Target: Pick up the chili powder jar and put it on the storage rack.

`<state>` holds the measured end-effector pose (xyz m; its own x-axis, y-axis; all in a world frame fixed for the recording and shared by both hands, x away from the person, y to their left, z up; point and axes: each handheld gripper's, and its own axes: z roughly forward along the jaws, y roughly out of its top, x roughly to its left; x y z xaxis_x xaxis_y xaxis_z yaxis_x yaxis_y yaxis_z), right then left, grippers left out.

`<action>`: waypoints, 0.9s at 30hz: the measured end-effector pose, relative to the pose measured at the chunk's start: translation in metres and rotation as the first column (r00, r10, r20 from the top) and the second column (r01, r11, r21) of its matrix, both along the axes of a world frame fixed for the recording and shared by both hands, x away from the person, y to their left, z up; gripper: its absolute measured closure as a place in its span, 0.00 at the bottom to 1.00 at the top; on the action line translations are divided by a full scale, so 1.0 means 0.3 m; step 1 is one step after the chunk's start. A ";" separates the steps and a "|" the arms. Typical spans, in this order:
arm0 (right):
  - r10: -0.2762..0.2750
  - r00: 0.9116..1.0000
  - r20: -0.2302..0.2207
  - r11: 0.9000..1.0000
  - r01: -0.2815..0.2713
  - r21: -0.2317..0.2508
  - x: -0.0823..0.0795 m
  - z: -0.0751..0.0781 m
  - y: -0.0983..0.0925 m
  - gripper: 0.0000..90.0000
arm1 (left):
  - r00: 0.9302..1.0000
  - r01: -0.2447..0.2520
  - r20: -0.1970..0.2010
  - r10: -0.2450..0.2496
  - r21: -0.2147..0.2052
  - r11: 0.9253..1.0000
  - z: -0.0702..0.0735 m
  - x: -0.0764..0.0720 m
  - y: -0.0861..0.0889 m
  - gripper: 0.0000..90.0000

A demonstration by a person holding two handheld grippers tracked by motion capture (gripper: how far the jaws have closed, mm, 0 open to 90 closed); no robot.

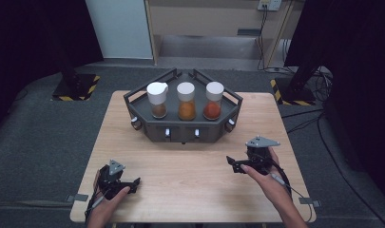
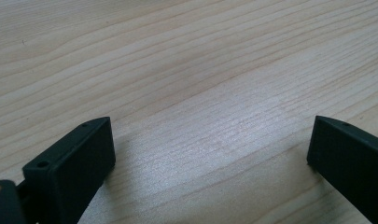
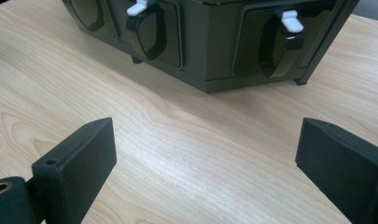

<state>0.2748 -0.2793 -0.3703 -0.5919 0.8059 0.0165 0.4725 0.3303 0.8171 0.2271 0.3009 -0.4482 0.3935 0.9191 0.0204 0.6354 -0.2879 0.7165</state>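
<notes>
A dark grey angular rack (image 1: 183, 129) stands at the back middle of the wooden table (image 1: 190, 175). On it are three white-capped jars: one with brown contents (image 1: 157, 99), one with orange contents (image 1: 186, 101), one with red contents (image 1: 213, 100). My left gripper (image 1: 133, 183) rests low at the table's front left, open over bare wood (image 2: 210, 140). My right gripper (image 1: 232, 163) is at the front right, open, with nothing between its fingers. In the right gripper view the rack's front (image 3: 210, 51) lies ahead of the right gripper (image 3: 205, 154), with dark knobs and white levers (image 3: 289, 21).
The rack's front has small white-tipped knobs (image 1: 167, 133). Dark floor surrounds the table, with two stand bases marked in yellow and black (image 1: 78, 88) behind it. Bare wood lies between the rack and both grippers.
</notes>
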 end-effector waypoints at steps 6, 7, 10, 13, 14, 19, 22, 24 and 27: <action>0.005 1.000 -0.012 1.000 -0.005 0.006 -0.007 -0.028 0.020 0.06 | 1.000 0.000 0.000 0.000 0.000 1.000 0.000 0.000 0.000 0.00; 0.009 1.000 -0.014 1.000 -0.009 0.003 -0.008 -0.033 0.026 0.06 | 1.000 0.000 0.000 0.000 0.000 1.000 0.000 0.000 0.000 0.00; 0.017 1.000 -0.014 1.000 -0.017 -0.006 -0.013 -0.043 0.037 0.06 | 1.000 0.000 0.000 0.000 0.000 1.000 0.000 0.000 0.000 0.00; 0.017 1.000 -0.015 1.000 -0.017 -0.009 -0.020 -0.052 0.046 0.06 | 1.000 -0.001 0.000 0.001 0.000 1.000 0.000 0.000 0.000 0.00; 0.021 1.000 -0.014 1.000 -0.021 -0.012 -0.020 -0.056 0.047 0.06 | 1.000 -0.001 0.001 0.001 0.000 1.000 0.000 0.000 0.000 0.00; 0.027 1.000 -0.015 0.999 -0.027 -0.020 -0.028 -0.073 0.059 0.06 | 1.000 0.000 0.000 0.000 0.001 1.000 0.000 0.000 0.000 0.00; 0.028 0.999 -0.021 0.999 -0.029 -0.022 -0.029 -0.085 0.064 0.06 | 1.000 -0.001 0.000 0.001 0.000 1.000 0.000 0.000 0.000 0.00; 0.030 0.999 -0.022 0.999 -0.031 -0.021 -0.029 -0.093 0.066 0.06 | 1.000 -0.001 0.000 0.001 0.000 1.000 0.000 0.000 -0.001 0.00; 0.034 0.999 -0.026 0.999 -0.035 -0.026 -0.032 -0.104 0.073 0.06 | 1.000 -0.001 0.000 0.001 0.000 1.000 0.000 0.000 -0.001 0.00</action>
